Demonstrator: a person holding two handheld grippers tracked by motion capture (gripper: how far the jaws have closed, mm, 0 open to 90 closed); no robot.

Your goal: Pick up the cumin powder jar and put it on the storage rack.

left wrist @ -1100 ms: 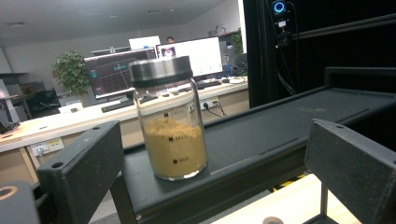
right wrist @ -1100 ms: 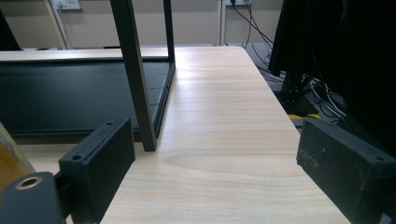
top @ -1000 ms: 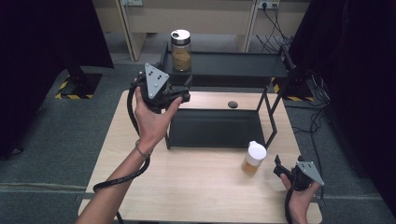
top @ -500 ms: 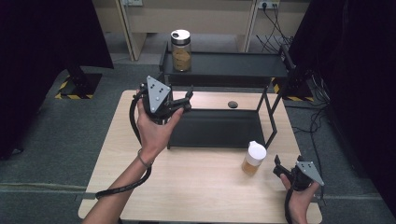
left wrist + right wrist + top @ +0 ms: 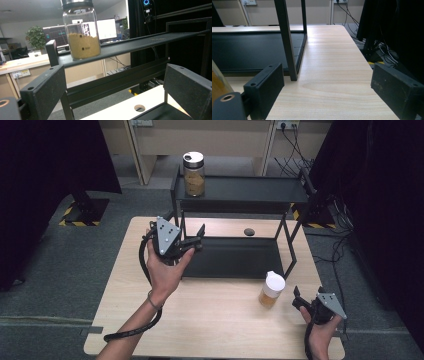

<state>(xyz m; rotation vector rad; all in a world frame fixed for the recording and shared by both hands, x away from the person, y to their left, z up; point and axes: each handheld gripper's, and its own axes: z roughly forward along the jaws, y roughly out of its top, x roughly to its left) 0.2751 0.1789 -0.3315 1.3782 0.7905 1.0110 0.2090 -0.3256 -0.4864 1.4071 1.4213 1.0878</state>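
Left claw [image 5: 199,236] is held up by the rack [image 5: 240,195], wide open and holding nothing.

Its jaws point toward the jar [image 5: 193,174], which stands straight up on the left end of the top shelf, lid on top, about half full of tan powder; in the left gripper view the jar [image 5: 81,30] sits up high between the two spread jaws, not touching them. Right claw [image 5: 300,300] rests low at the table's [image 5: 210,320] near right corner, open and empty too. Just to its left stands a small bottle [image 5: 272,289] with a white cap, upright on the wood.
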